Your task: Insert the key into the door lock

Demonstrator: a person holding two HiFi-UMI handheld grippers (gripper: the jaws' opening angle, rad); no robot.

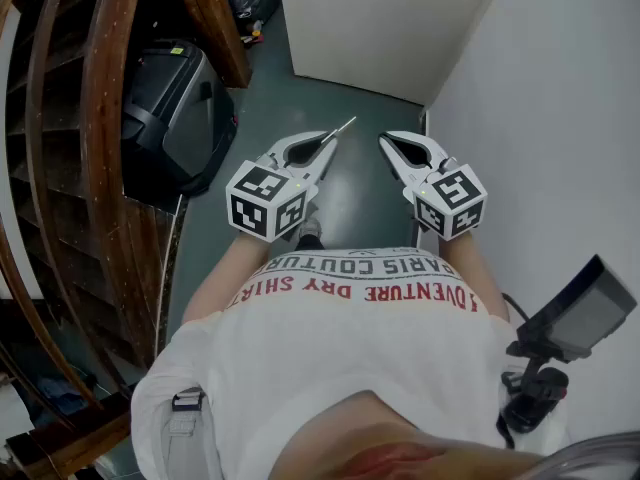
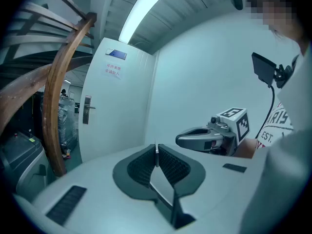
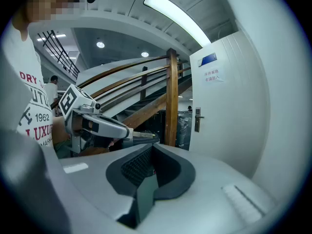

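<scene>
My left hand-held gripper point(image 1: 326, 144) is clenched on the key point(image 1: 343, 126). In its own view the ribbed pads press on the thin blade from both sides. The metal shaft sticks out past the jaw tips, aimed ahead and a little to the right.

My right hand-held gripper point(image 1: 388, 143) is clenched too, with nothing between its jaws. Its own view shows the two pads meeting along a single seam. It sits just beside the left one, at about the same reach. The two are apart, and each marker cube faces up towards the head camera.

The white door point(image 1: 370, 28) stands ahead of both hand-held grippers and well apart from the key's tip. The door lock point(image 2: 87, 110) is a metal plate with a lever. It lies ahead and to the left of the left hand-held gripper's jaws, higher than they are. From the right hand-held gripper it lies ahead and to the right. Above the lock, the door carries a small blue plate point(image 2: 117, 54) and a notice in red print that is too small to read.

A curved wooden stair rail point(image 1: 100, 118) rises to the left of the left hand-held gripper, with a black box-like unit point(image 1: 175, 108) on the floor point(image 1: 350, 198) beside it. A plain white wall point(image 1: 540, 88) runs along the right of the right hand-held gripper.
</scene>
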